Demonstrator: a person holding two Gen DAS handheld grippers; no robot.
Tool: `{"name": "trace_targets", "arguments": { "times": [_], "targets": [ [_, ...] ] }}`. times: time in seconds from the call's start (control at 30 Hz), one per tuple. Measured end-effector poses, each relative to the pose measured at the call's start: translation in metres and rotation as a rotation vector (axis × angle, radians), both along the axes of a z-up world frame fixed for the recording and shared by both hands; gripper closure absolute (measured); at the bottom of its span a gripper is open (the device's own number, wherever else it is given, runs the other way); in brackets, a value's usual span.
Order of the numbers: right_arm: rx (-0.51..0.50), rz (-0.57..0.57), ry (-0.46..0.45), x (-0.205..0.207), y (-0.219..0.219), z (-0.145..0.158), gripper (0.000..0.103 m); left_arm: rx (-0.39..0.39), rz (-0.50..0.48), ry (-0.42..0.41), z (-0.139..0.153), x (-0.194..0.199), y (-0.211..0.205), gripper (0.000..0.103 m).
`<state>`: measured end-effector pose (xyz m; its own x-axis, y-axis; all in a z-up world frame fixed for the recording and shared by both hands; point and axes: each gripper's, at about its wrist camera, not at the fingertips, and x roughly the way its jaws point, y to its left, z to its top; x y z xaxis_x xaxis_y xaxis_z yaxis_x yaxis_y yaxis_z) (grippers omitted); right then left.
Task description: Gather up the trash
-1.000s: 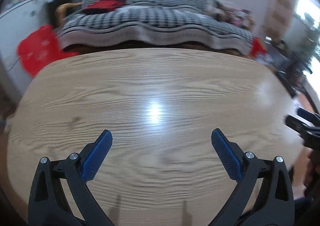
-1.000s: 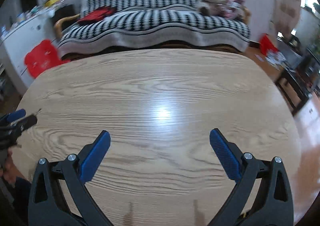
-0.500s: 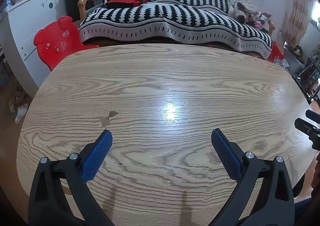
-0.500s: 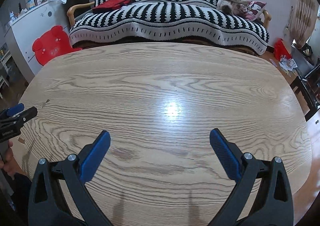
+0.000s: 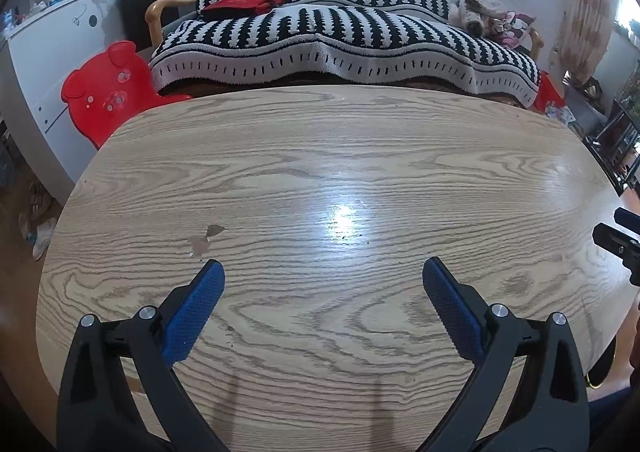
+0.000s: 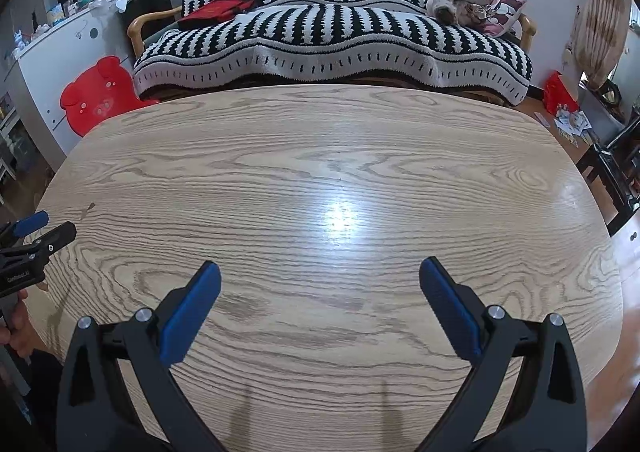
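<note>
I am holding both tools over the wooden table [image 5: 400, 155], and the views are settling after a swing. A second ago the left wrist picture was smeared with motion and the sofa [image 5: 344, 31] sat low and soft in it; half a second ago it had sharpened, and now it is steady, with the table filling the lower part and a chipped patch [image 5: 204, 240] in the veneer lying just ahead of the left finger. The right wrist view is going the same way, from slight blur to a sharp, level look across the table.

The left tool [image 5: 323, 306] is spread wide with nothing between its blue pads, and the right tool [image 6: 320, 306] is spread just as wide and equally empty. Each is showing at the edge of the other's view.

What I am looking for is trash, and I am not finding any on the table: only a few dark specks near the glare. Some scattered papers [image 6: 570, 123] are lying on the floor beyond the table's far right corner, beside a red bag [image 6: 560, 91]. I judge the collecting is not yet begun, and I am probably still scanning for a first piece.
</note>
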<state>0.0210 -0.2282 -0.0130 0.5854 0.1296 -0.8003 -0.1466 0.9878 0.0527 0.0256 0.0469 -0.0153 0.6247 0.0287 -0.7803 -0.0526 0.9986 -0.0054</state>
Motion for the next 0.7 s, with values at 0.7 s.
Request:
{"name": "trace_targets", "arguments": {
  "times": [0.7],
  "targets": [
    [0.002, -0.007, 0.002, -0.0011, -0.0080, 0.0017, 0.007, 0.010, -0.008, 0.005, -0.0001, 0.0008, -0.0032, 0.007]
  ]
}}
